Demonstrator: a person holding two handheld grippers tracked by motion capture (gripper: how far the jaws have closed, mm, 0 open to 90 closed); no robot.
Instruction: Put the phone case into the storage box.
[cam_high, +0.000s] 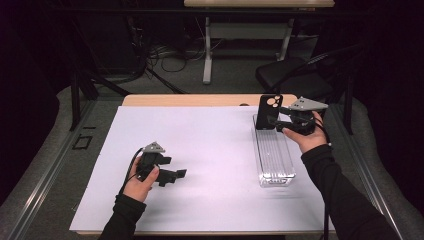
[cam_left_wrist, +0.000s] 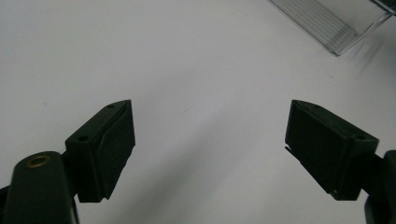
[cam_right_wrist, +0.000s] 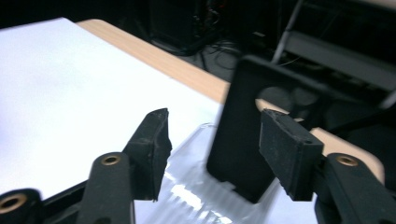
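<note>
Over tray's (cam_high: 274, 165) far end, right tongs (cam_right_wrist: 212, 144) spread beside upright phone case (cam_right_wrist: 240, 140), left tongs (cam_left_wrist: 210, 149) spread above bare sheet (cam_high: 210, 145).

A white sheet (cam_high: 210, 150) covers the wooden table (cam_high: 200, 100), a black chair (cam_high: 290, 75) sits beyond among floor cables (cam_high: 170, 60)

We find no readable text, no label, brand, number or sign on the black phone case (cam_high: 269, 112), none on the clear ribbed tray (cam_high: 274, 155), none on the white table cover (cam_high: 210, 150)
</note>
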